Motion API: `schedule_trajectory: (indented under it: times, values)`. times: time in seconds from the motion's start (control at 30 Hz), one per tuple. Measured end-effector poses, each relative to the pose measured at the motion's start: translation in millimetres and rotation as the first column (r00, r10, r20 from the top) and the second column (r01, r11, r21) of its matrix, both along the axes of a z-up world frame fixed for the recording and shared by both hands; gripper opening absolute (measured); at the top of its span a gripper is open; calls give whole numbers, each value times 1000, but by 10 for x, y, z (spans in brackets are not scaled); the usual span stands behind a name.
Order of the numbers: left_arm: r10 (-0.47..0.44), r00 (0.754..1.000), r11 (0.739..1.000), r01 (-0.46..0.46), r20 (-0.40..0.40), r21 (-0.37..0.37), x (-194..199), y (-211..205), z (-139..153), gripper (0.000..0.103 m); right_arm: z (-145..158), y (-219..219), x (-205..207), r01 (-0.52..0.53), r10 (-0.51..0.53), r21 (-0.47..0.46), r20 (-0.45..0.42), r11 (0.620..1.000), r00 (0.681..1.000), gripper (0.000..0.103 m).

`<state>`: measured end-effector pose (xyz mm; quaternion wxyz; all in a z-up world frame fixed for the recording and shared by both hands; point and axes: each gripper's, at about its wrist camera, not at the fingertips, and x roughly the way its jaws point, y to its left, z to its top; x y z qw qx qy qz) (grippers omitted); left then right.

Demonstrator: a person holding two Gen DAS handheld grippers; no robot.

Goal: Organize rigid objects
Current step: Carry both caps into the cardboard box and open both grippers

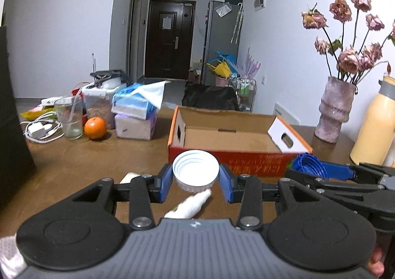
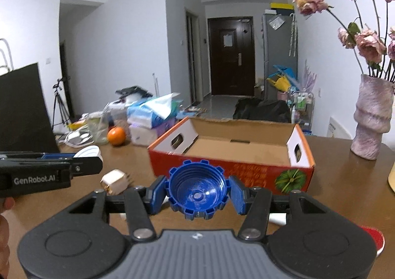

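The white cap point(image 1: 195, 170) is smooth plastic with a ribbed rim and moulded threads inside. The blue cap point(image 2: 197, 192) is glossier plastic, notched round its edge. Each hand-held gripper point(image 1: 196, 180) has matt black plastic links, bright metal rivets, ridged grey housing and blue pads point(image 2: 238, 193) with a fine ribbed texture. The box point(image 1: 234, 138) is raw brown corrugated cardboard inside, with printed red paper outside. The bench point(image 1: 74, 163) is brown, smooth, with a dull sheen. The vase point(image 1: 333, 111) looks rough and mottled pink, like stone or ceramic. The bottle point(image 1: 375, 130) beside it is smooth cream, softly shining.
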<state>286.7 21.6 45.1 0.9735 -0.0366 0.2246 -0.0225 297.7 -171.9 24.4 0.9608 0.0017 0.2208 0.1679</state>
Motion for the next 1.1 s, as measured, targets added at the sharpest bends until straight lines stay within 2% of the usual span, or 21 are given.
schedule_trajectory:
  times: [0.53,1.1]
  values:
    - [17,999,1000,-16,38,-27,713,-219,136,41,65,-104,615,72,-72,14,29,997,997,53]
    - [29,999,1000,-29,40,8,1454,-223,71,41,43,-89,1352,123,-123,11,49,992,991,53]
